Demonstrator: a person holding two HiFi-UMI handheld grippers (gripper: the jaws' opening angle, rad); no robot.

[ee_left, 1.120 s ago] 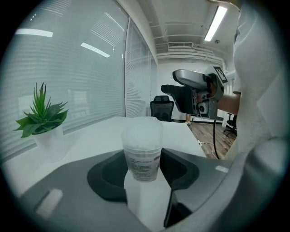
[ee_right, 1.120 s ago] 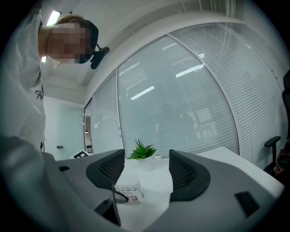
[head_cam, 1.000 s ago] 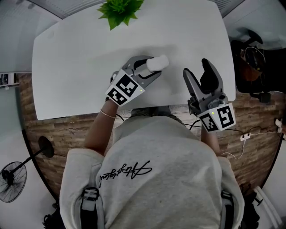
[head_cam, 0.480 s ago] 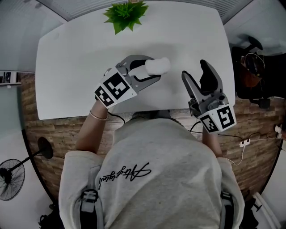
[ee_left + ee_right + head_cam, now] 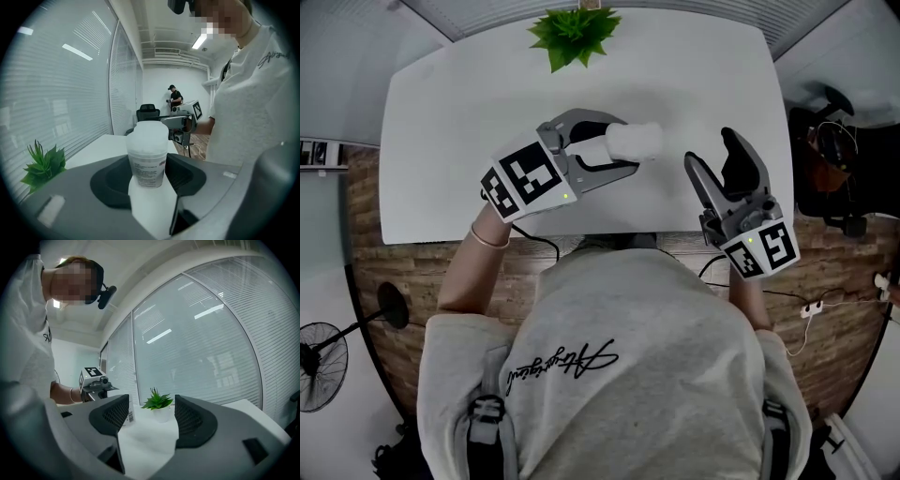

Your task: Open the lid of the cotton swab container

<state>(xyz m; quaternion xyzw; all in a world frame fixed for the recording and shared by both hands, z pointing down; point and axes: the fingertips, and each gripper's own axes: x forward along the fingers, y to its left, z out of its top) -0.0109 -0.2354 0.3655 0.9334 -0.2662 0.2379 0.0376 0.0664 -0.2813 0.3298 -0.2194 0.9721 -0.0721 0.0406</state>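
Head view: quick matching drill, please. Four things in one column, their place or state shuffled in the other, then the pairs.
1. left claw
2. right claw
3. cotton swab container
4. potted plant

A. at the far edge of the table
B. open, nothing in it
C. lid closed, held sideways
D. shut on the container

Pairs: 1-D, 2-B, 3-C, 4-A

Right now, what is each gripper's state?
Left gripper: shut on the cotton swab container.
Right gripper: open, nothing between its jaws.
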